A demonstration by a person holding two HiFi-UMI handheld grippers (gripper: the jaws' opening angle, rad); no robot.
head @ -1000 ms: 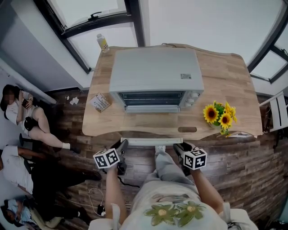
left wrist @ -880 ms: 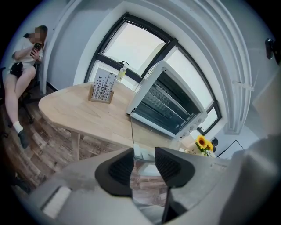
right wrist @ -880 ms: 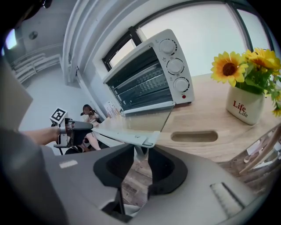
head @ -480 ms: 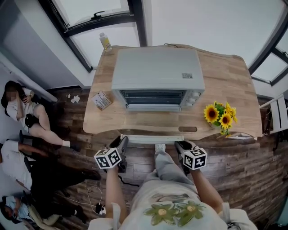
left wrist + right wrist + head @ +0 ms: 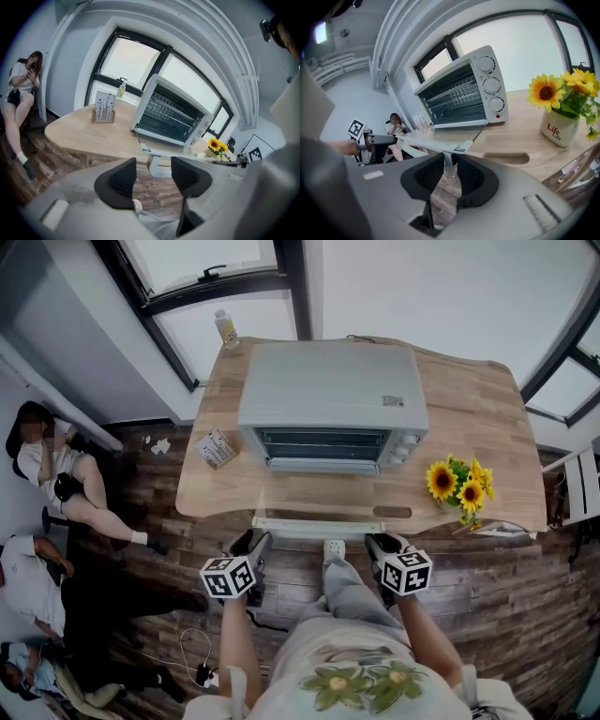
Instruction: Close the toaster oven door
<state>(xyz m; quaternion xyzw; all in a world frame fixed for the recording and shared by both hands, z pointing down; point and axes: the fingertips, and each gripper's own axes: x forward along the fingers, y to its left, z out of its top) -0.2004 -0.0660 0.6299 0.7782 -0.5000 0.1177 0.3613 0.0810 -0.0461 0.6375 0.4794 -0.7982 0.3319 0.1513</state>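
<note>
Fingers (image 5: 117, 182) of left gripper (image 5: 153, 160): opening, nothing between, handle (image 5: 317, 525) just beyond. Fingers (image 5: 476, 180) of right gripper (image 5: 450, 172): clamped on handle post. Door (image 5: 319, 493): flat open, near side of toaster oven (image 5: 328, 395), over surface (image 5: 469, 418). Advised: swing handle up and far about the hinge, evenly.

Wooden table (image 5: 469, 427), plank floor (image 5: 525, 615), windows (image 5: 197, 263)

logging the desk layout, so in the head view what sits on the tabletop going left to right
wooden card holder → toaster oven → sunflower pot. The bottle at the far edge lines up with the holder, so it is left out.
</note>
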